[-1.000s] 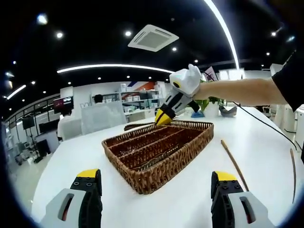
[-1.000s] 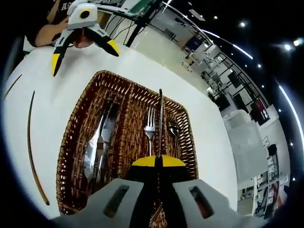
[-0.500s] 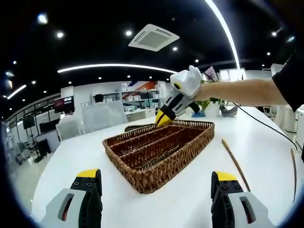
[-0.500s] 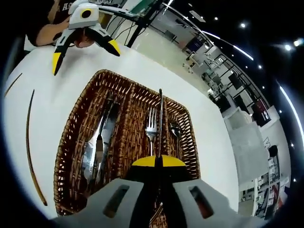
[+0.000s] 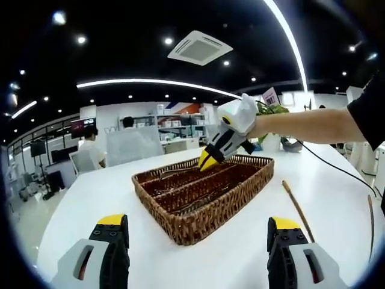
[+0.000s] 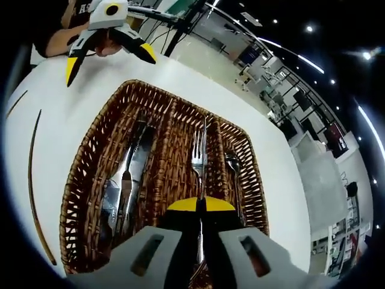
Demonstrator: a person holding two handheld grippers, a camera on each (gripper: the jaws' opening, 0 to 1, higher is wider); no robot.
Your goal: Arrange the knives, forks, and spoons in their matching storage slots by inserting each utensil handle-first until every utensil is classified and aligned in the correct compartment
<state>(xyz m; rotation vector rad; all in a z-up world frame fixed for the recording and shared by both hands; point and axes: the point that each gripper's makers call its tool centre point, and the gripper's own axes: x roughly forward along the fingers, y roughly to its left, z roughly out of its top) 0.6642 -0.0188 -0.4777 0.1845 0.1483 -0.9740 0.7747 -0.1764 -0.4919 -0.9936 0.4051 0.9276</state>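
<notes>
White table [image 5: 337, 235] carries wicker tray [image 6: 159, 129]; no writing readable. Right gripper [image 6: 200, 205], clamped on utensil [image 6: 203, 144], is held over tray's middle slots. Left gripper [image 5: 195, 226] is held wide apart, empty, near tray.

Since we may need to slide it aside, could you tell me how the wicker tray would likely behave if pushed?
The wicker tray looks low and wide, so tipping seems unlikely. Woven cane suggests it is light and would probably slide on the smooth white table. The loose knives inside may rattle or shift.
</notes>
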